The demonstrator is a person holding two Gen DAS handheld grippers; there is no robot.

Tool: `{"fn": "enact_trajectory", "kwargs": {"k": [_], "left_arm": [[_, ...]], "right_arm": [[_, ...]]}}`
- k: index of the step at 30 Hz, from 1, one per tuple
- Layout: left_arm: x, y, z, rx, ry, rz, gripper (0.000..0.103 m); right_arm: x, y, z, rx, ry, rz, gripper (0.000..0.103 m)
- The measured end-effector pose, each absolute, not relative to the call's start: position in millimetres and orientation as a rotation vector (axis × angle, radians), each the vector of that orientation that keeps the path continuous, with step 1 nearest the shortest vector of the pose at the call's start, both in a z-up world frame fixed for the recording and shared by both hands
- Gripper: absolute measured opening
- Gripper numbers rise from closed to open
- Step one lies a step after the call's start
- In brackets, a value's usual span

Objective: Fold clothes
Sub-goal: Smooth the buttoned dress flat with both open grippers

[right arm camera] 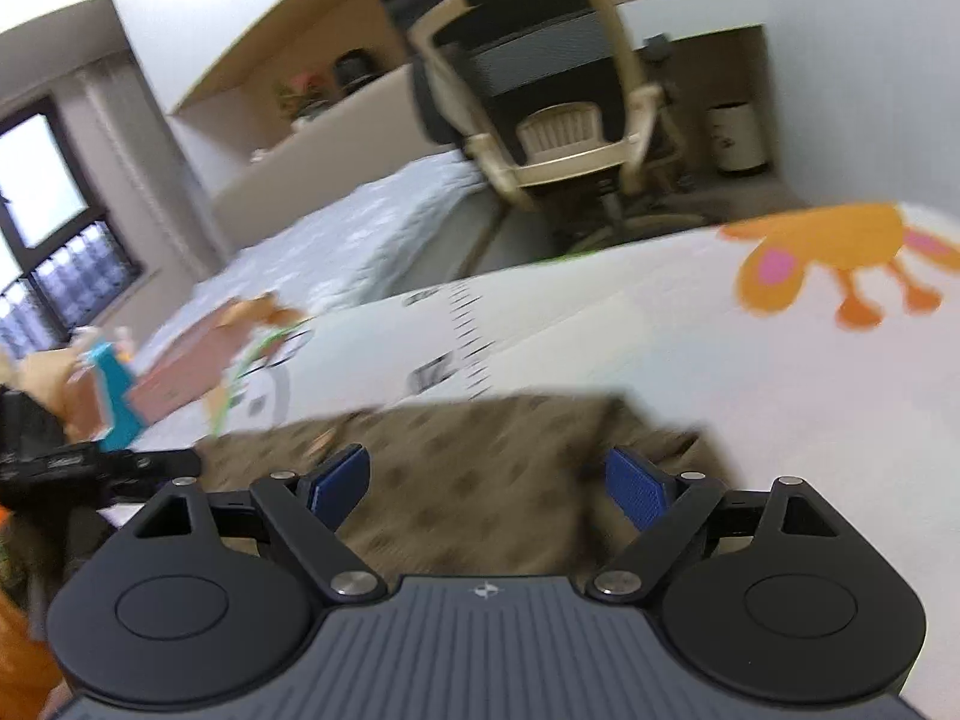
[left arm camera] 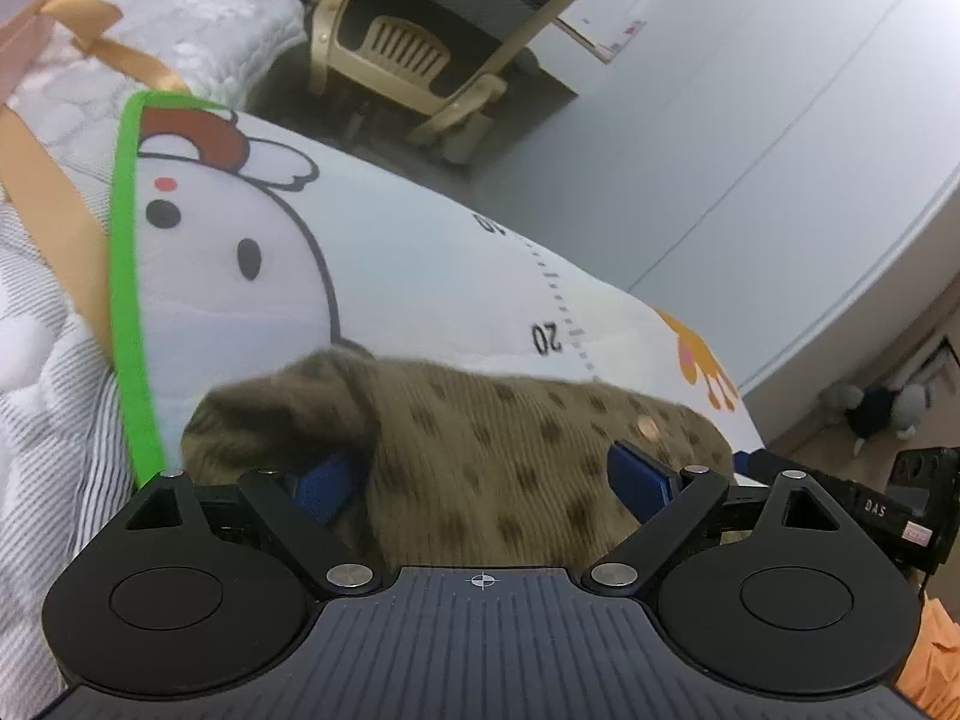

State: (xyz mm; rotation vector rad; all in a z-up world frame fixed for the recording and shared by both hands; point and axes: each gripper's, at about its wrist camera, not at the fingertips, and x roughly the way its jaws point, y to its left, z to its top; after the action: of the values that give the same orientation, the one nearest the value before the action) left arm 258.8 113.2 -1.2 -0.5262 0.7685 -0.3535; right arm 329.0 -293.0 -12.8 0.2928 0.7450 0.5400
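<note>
A brown knitted garment with dark spots (left arm camera: pixel 480 438) lies bunched on a white cartoon play mat (left arm camera: pixel 372 264). My left gripper (left arm camera: pixel 480 480) hovers right over it, fingers wide apart, blue pads (left arm camera: pixel 639 477) on either side of the cloth; a fold of cloth covers part of the left pad. In the right wrist view the same garment (right arm camera: pixel 480 468) lies under my right gripper (right arm camera: pixel 486 480), also open, with its blue pads (right arm camera: pixel 636 489) clear of the fabric. The right gripper's body (left arm camera: pixel 870 504) shows at the right edge of the left wrist view.
The mat has a green border (left arm camera: pixel 123 276) and a printed ruler. A pink box with a tan ribbon (right arm camera: pixel 192 360) sits on the bed beyond it. A beige and black office chair (right arm camera: pixel 558 96) stands past the bed edge. Orange fabric (left arm camera: pixel 936 654) lies at the lower right.
</note>
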Motion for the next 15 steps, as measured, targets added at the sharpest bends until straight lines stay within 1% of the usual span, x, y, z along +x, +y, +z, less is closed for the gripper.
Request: {"fn": "enact_trajectory", "kwargs": {"k": [3, 5, 7, 8, 11, 15], "left_arm": [[271.3, 118.6, 0.7, -0.553, 0.74, -0.337, 0.094], [273.2, 123.8, 8.3, -0.571, 0.687, -0.319, 0.094], [272.6, 128.7, 18.0, -0.547, 0.648, -0.283, 0.094], [271.7, 130.5, 22.5, -0.514, 0.652, -0.261, 0.094], [260.3, 127.1, 32.4, -0.348, 0.715, -0.219, 0.095], [228.2, 115.1, 54.1, -0.187, 0.628, -0.271, 0.096]], "right_arm": [[359.9, -281.7, -23.1, 0.376, 0.85, 0.596, 0.089], [365.8, -277.3, -14.7, 0.405, 0.76, 0.595, 0.088], [363.7, -277.0, 1.1, 0.386, 0.623, 0.578, 0.088], [359.9, -275.1, 9.5, 0.329, 0.564, 0.542, 0.088], [345.0, -264.3, 20.5, 0.098, 0.525, 0.451, 0.088], [317.4, -248.4, 25.2, -0.068, 0.488, 0.495, 0.087]]}}
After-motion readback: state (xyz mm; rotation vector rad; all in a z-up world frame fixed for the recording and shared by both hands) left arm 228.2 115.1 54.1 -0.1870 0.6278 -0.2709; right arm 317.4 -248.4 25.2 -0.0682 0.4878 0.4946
